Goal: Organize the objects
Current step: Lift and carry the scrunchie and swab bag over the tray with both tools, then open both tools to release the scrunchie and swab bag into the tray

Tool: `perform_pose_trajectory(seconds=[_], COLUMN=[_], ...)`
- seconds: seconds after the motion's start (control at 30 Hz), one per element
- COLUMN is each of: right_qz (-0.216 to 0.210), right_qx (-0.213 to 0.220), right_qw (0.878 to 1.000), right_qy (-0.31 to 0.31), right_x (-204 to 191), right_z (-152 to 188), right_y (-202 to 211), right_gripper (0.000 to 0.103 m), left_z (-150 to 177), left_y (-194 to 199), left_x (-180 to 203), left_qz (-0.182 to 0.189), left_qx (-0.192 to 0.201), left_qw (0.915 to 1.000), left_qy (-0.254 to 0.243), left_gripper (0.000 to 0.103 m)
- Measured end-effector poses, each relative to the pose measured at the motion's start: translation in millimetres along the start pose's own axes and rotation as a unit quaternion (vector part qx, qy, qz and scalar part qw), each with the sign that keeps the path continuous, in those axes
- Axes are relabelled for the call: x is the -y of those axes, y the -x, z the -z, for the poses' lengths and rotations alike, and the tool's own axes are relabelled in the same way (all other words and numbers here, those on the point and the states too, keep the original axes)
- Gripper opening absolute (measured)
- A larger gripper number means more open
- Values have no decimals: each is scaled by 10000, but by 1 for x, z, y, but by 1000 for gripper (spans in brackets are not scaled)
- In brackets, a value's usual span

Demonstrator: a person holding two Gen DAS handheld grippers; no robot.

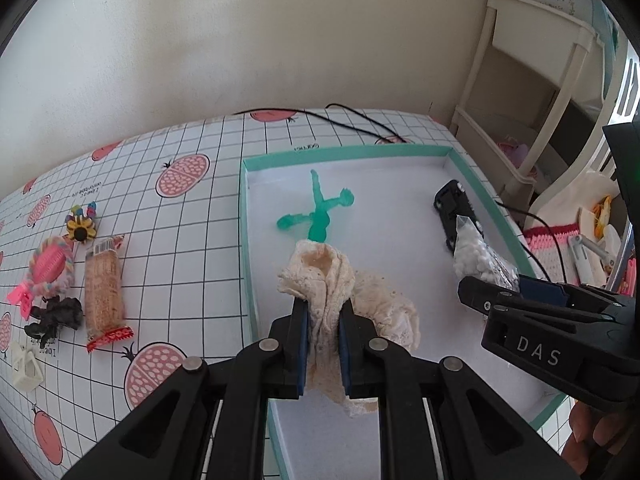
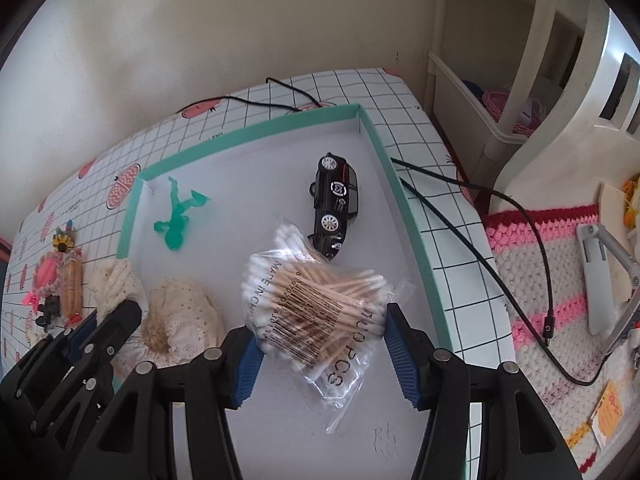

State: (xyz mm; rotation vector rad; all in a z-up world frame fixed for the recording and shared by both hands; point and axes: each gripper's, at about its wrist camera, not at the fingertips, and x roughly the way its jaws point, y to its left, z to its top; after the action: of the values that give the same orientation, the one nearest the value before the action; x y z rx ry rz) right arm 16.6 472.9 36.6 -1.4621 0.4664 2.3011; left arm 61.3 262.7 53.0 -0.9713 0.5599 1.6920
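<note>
Left gripper [image 1: 323, 316]: jaws clenched on a cream lace cloth [image 1: 320, 276], blue pads pinching a bunched fold at lower centre of the left wrist view; the rest of the cloth spills to the right onto the white floor of the teal-rimmed box [image 1: 245, 216].

Right gripper [image 2: 320, 344]: jaws spread wide, one on either side of a clear bag of cotton swabs [image 2: 316, 304] at lower centre of the right wrist view. The bag lies on the box floor; whether the pads touch it cannot be told.

Above the bag, its upper end just beside it: black toy car [image 2: 334, 204], lying on its side, wheels showing. Centre left of that view: green plastic figure [image 2: 178, 216], lying flat near the box's far left corner, well apart from the car.

Outside the box, on the grid-and-fruit tablecloth [image 1: 192, 216], left part of the left wrist view: snack packet [image 1: 105, 292], pink rope toy [image 1: 50, 268], flower-shaped ornament [image 1: 81, 228], dark figurine [image 1: 56, 316], small white object [image 1: 26, 368]. A black cable [image 2: 520, 240] runs down the right side of the right wrist view.
</note>
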Motion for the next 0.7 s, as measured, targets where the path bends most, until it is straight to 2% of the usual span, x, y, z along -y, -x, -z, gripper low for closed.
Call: perform_pose_trajectory(seconds=[0.23, 0.7], right_qz=[116, 103], right_qx=[-67, -94], right_qw=[9999, 9999], right_qy=[104, 96], right_x=[-3, -5], right_z=[1, 0], right_y=[-12, -10], right_gripper=[60, 62], left_z=[6, 2], left_y=[-13, -9], left_x=[-1, -6], left_qz=[-27, 133], left_qx=[-217, -312], left_qw=[9998, 9993], left_qy=[-24, 125], left_gripper=[13, 18])
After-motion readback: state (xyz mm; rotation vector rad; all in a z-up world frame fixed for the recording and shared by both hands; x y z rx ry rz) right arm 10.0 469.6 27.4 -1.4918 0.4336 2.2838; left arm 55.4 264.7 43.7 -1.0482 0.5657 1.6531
